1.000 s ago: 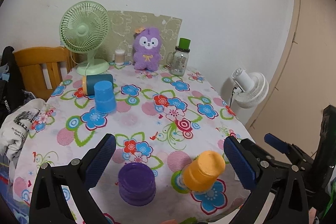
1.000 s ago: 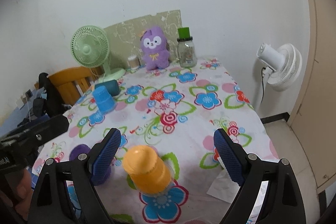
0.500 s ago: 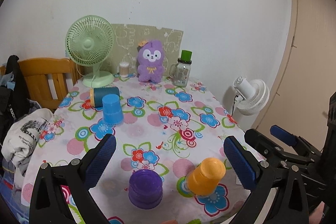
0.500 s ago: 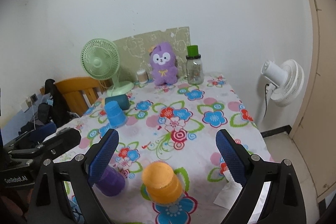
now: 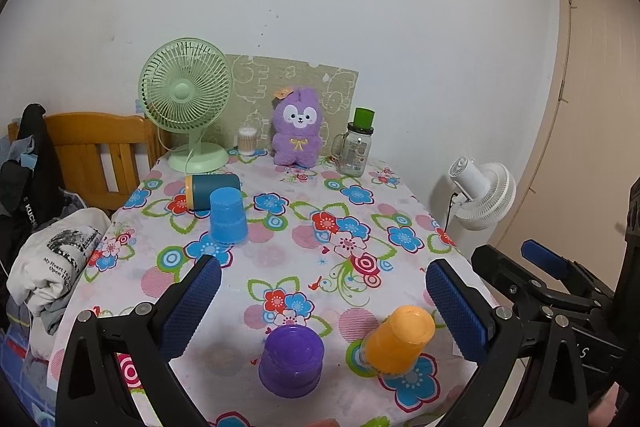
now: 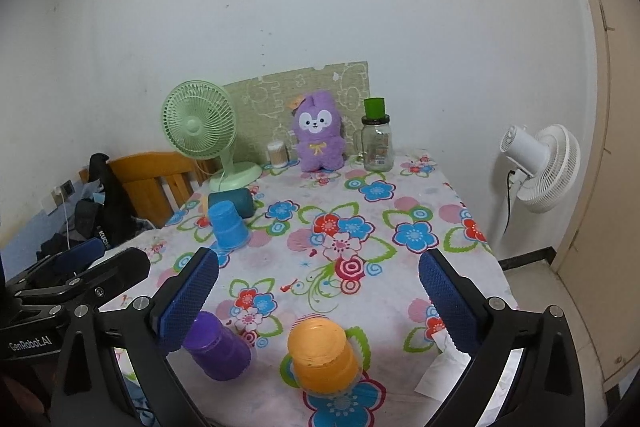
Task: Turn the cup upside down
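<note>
Three cups stand upside down on the floral tablecloth: an orange cup and a purple cup near the front edge, and a blue cup further back on the left. My left gripper is open and empty, held back above the front edge over the purple and orange cups. My right gripper is open and empty, above the orange cup. Each gripper shows at the side of the other's view.
A teal container lies on its side behind the blue cup. A green desk fan, a purple plush, a glass jar with green lid and a small swab jar line the back. A wooden chair stands left, a white fan right.
Both grippers have pulled back and up from the table; the cups look smaller and lower in view. The cups have not moved.
</note>
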